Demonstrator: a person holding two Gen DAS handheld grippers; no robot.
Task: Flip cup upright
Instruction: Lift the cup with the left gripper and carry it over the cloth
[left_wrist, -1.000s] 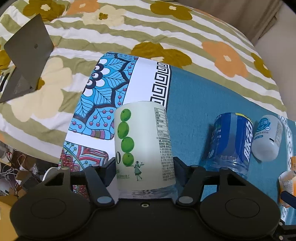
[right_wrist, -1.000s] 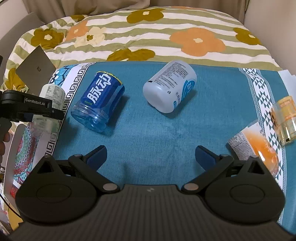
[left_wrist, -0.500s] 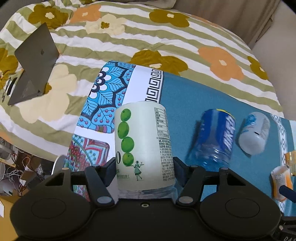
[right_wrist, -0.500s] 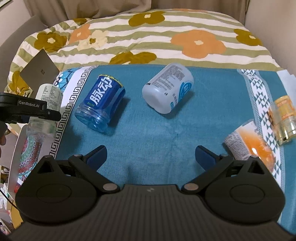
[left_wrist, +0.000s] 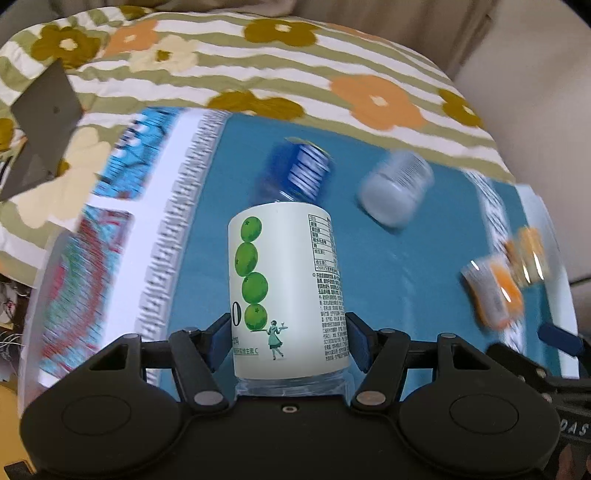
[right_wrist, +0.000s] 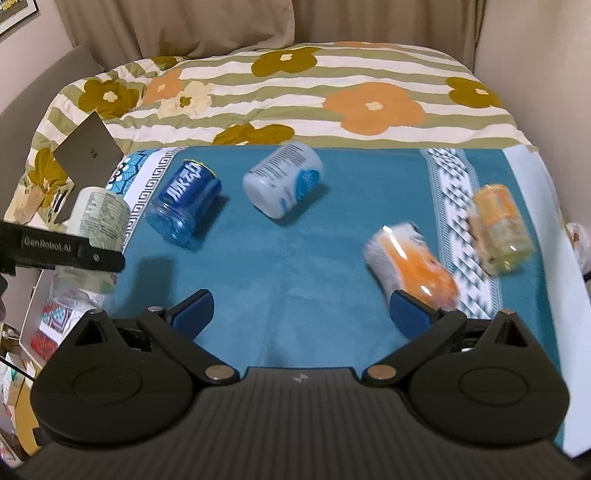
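My left gripper (left_wrist: 286, 341) is shut on a pale green cup (left_wrist: 284, 291) with green fruit printed on it, held off the cloth. The same cup (right_wrist: 98, 218) and the left gripper (right_wrist: 66, 253) show at the left edge of the right wrist view, above the cloth's left border. My right gripper (right_wrist: 301, 310) is open and empty above the teal cloth (right_wrist: 295, 280). A blue cup (right_wrist: 183, 203), a white cup (right_wrist: 282, 179), an orange cup (right_wrist: 412, 264) and a yellow cup (right_wrist: 502, 227) lie on their sides on the cloth.
The cloth lies on a bed with a striped flowered quilt (right_wrist: 295, 96). A grey laptop-like stand (right_wrist: 88, 153) sits at the left on the quilt. The bed's left edge drops to clutter (right_wrist: 14, 369) on the floor. A wall (right_wrist: 535, 55) is at the right.
My left gripper has swung right with the green cup, from over the patterned border to over the teal cloth. The right gripper has pulled back and risen a little, still open.
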